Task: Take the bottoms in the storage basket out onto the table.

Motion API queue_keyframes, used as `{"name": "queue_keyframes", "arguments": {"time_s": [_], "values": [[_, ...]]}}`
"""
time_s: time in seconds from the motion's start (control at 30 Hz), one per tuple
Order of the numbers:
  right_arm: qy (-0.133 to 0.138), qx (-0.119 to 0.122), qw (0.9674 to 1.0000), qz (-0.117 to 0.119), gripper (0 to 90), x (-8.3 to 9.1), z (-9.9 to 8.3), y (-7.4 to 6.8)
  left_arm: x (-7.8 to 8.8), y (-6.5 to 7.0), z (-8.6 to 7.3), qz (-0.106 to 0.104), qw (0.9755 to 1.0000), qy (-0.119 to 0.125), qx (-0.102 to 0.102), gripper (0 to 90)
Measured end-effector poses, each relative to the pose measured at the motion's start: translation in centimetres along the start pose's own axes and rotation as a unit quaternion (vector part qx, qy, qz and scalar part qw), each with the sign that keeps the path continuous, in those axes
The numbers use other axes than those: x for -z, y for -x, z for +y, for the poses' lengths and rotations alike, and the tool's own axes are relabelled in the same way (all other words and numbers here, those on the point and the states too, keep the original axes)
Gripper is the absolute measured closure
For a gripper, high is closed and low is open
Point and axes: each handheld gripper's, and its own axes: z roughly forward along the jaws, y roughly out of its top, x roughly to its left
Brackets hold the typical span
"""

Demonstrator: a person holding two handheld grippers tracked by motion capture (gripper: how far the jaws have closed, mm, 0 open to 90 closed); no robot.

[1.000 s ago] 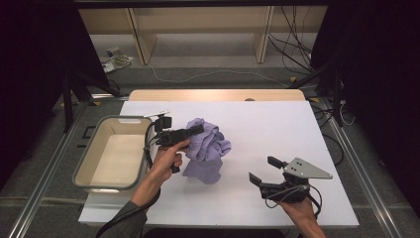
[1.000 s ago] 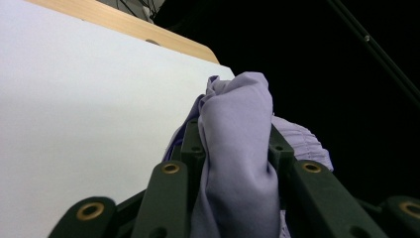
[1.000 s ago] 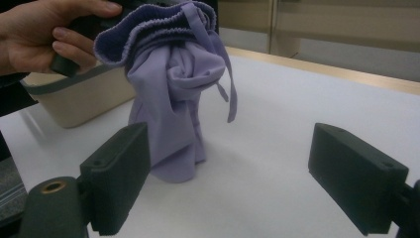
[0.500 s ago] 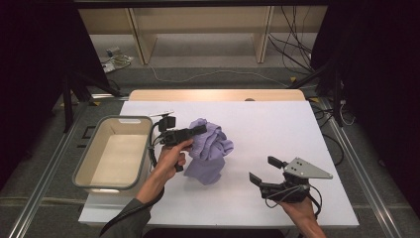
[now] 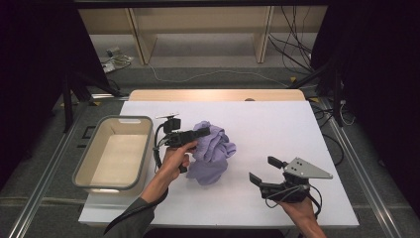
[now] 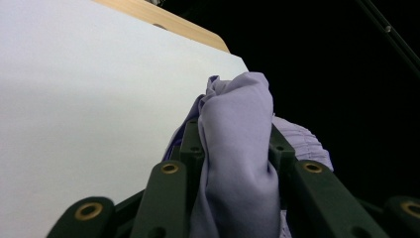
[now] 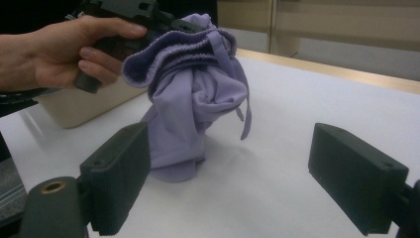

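Note:
A crumpled lilac garment (image 5: 213, 151) hangs above the middle of the white table (image 5: 267, 124), its lower folds resting on the surface. My left gripper (image 5: 203, 132) is shut on its top, and in the left gripper view a thick fold of the cloth (image 6: 237, 148) is pinched between the two black jaws. The garment (image 7: 193, 104) has a ribbed waistband and a drawstring. My right gripper (image 5: 266, 169) rests low at the table's front right, open, with nothing between its fingers (image 7: 119, 173), pointed at the cloth from a short distance.
A beige rectangular tub (image 5: 116, 153) with a grey rim stands at the table's left edge, beside my left hand (image 5: 173, 158). Bare table lies to the right and behind the garment. Wooden shelving and cables sit on the floor beyond the far edge.
My left gripper has lifted the garment slightly and drifted a little toward the far side. The right gripper has stayed in place.

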Motion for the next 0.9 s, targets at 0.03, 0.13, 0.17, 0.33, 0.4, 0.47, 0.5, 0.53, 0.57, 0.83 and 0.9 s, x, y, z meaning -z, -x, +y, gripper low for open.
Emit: {"name": "queue_keyframes", "arguments": {"time_s": [0.03,0.13,0.17,0.33,0.4,0.47,0.5,0.53,0.57,0.83,0.9], "values": [[0.0,0.0,1.0,0.0,17.5,0.0,0.0,0.0,-0.1,-0.1,0.0,0.001,1.0,-0.001,0.0,69.4],[0.0,0.0,1.0,0.001,17.5,0.0,0.0,0.0,-0.3,-0.3,-0.1,0.002,1.0,-0.001,0.004,69.4],[0.0,0.0,1.0,0.001,17.5,0.0,0.0,0.0,-0.4,-0.4,-0.2,0.002,1.0,-0.002,0.007,69.3],[0.0,-0.001,1.0,0.001,17.5,0.0,0.0,0.0,-0.8,-0.7,-0.3,0.006,0.9999,-0.009,0.007,68.8],[0.0,-0.001,1.0,0.001,17.5,0.0,0.0,0.0,-0.9,-0.8,-0.4,0.011,0.9999,-0.012,0.004,68.6],[0.0,-0.001,1.0,0.001,17.5,0.0,0.0,0.0,-1.0,-0.9,-0.5,0.011,0.9998,-0.014,0.007,68.6],[0.0,-0.001,1.0,0.001,17.5,0.0,0.0,0.0,-1.1,-0.9,-0.5,0.012,0.9998,-0.014,0.005,68.5],[0.0,-0.001,1.0,0.001,17.5,0.0,0.0,0.0,-1.1,-0.9,-0.6,0.012,0.9998,-0.016,0.004,68.5],[0.0,-0.001,1.0,0.001,17.5,0.0,0.0,0.0,-1.2,-1.0,-0.7,0.013,0.9997,-0.018,0.004,68.3],[0.0,-0.001,1.0,0.001,17.5,0.0,0.0,0.0,-1.6,-1.2,-1.1,0.017,0.9995,-0.026,0.003,67.5],[0.0,0.0,1.0,0.001,17.5,0.0,0.0,0.0,-1.7,-1.2,-1.1,0.017,0.9995,-0.027,0.002,66.9]]}}
